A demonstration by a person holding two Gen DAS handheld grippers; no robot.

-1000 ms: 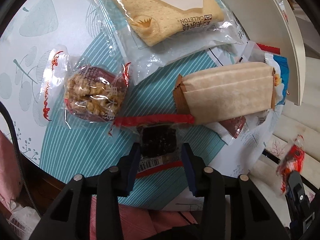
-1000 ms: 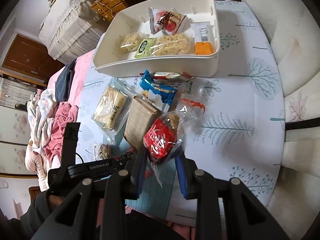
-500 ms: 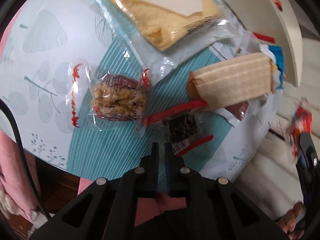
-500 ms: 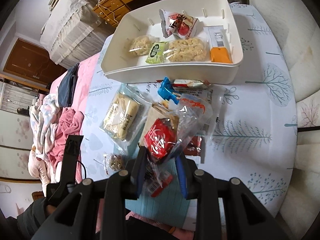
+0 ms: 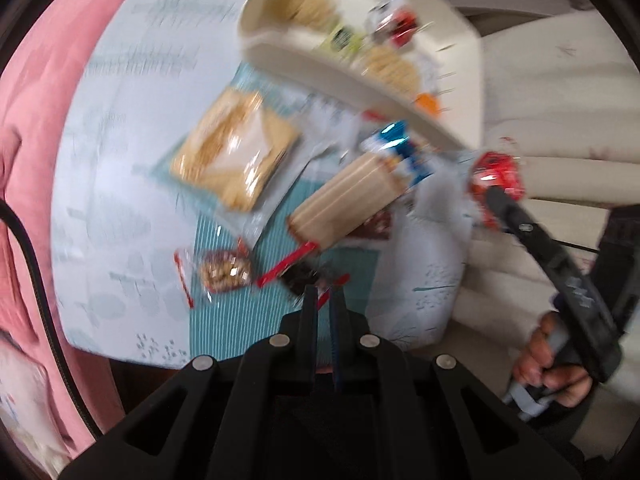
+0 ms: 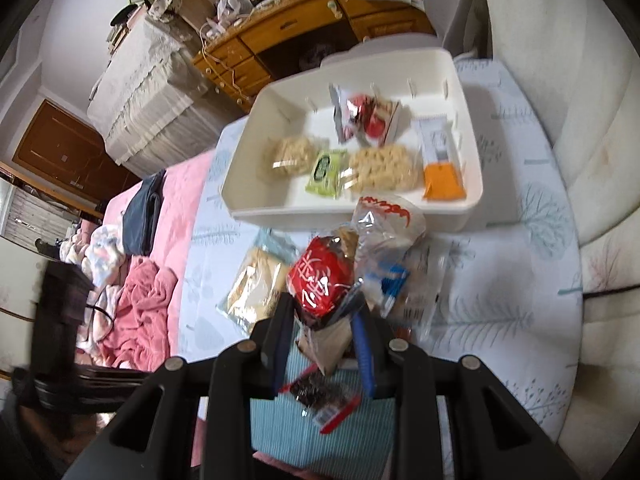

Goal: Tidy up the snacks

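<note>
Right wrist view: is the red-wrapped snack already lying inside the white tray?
No. The red-wrapped snack sits clamped in the right gripper, in front of the white tray.

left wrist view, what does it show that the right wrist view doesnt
Only the left wrist view shows the person's hand holding the right gripper's handle, and the walnut snack packet on the table.

Only the right wrist view shows the room behind: a wooden desk and pink bedding.

Both show the white tray with snacks inside, the red packet gripped by the right gripper, and the dark snack packet pinched by the left gripper.
</note>
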